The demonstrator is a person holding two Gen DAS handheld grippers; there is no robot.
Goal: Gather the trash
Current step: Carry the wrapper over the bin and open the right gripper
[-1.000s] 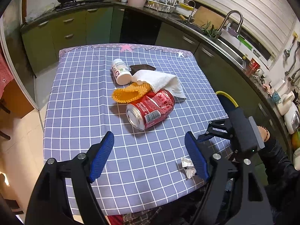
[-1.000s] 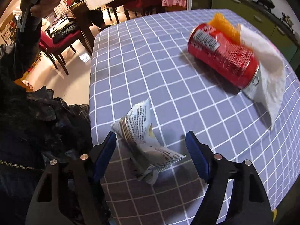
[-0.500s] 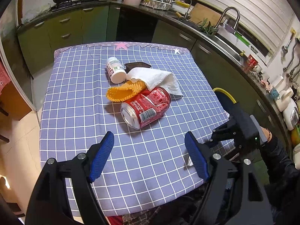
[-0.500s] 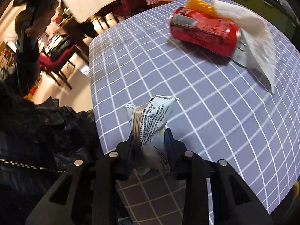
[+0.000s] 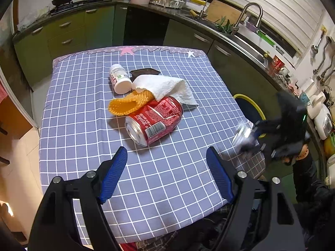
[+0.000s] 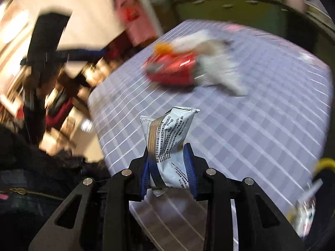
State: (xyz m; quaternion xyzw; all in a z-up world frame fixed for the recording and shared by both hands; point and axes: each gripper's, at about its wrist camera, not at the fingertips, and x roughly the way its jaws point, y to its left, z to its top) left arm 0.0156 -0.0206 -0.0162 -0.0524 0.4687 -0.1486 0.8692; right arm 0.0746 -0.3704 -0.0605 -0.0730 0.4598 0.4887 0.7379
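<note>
My right gripper (image 6: 167, 152) is shut on a crumpled white printed wrapper (image 6: 169, 131), lifted off the checked tablecloth (image 6: 251, 125). In the left wrist view, that gripper (image 5: 254, 136) and the wrapper (image 5: 244, 135) show blurred past the table's right edge. My left gripper (image 5: 166, 152) hangs open over the near part of the table with nothing between its blue pads. Just beyond it, a red soda can (image 5: 155, 123) lies on its side. Against the can rest an orange knobbly piece (image 5: 127, 104) and a white paper towel (image 5: 165, 87).
A white pill bottle (image 5: 119, 79) and a small black tray (image 5: 144, 72) lie behind the towel. A dark bin with a yellow rim (image 5: 249, 104) stands by the table's right side. Green cabinets, a sink and a stove ring the room.
The right gripper closed on the wrapper, lifted it off the cloth and swung it to the table's right edge while rolling. The left gripper barely moved.
</note>
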